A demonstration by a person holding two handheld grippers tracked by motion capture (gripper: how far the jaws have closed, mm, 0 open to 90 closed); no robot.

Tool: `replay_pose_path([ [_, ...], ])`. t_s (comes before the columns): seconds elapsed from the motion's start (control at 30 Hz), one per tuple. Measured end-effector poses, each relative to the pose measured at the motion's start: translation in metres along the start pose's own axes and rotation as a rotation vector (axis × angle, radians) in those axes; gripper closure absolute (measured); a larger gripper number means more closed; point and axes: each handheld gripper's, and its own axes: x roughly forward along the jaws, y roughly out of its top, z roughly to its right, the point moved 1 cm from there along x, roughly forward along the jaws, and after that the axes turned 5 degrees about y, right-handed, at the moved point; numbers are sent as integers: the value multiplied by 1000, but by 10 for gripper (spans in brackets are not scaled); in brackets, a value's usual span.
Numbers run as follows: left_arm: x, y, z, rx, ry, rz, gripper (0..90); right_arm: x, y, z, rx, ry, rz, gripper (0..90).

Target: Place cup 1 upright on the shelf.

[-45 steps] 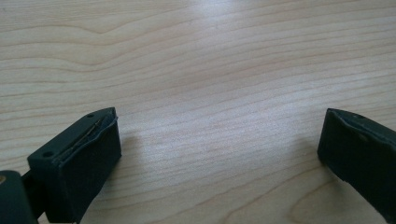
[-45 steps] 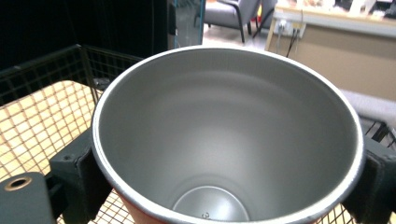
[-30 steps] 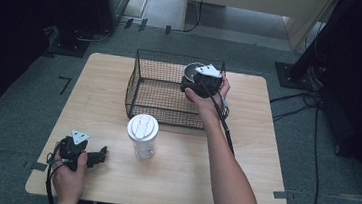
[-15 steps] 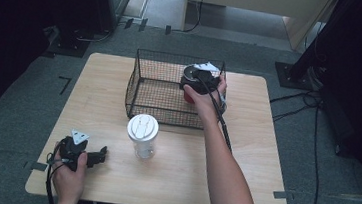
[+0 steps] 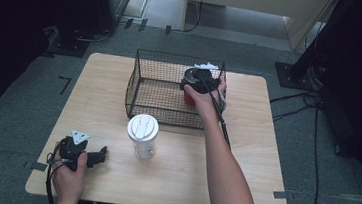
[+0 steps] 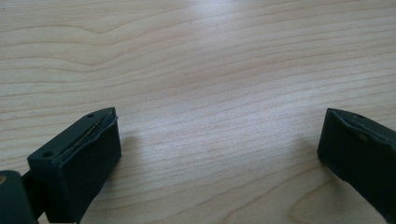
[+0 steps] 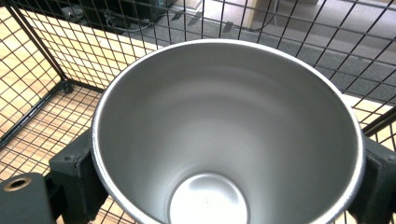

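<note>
A red cup (image 5: 188, 97) with a bare steel inside (image 7: 224, 140) stands upright at the right end of the black wire basket (image 5: 136, 80). My right gripper (image 5: 200, 82) comes down over it, shut on the cup. One black pad (image 7: 77, 175) presses on each side of the cup's wall below the rim. At the table's front left corner my left gripper (image 5: 99, 154) lies low over the wood and points right. In the left gripper view its jaws stand wide open (image 6: 219, 135) with only bare tabletop between them.
A clear tumbler with a white lid (image 5: 143, 128) stands just in front of the basket, between the two hands. The light wooden table (image 5: 249, 159) has free room at its right and front. Cables and dark stands lie on the grey floor around it.
</note>
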Motion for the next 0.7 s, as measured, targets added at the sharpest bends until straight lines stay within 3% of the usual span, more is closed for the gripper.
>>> replay_pose_path([
  [0.7,0,0,0,0,0,0,0,0,2,-3,-1,-23,-69,67],
])
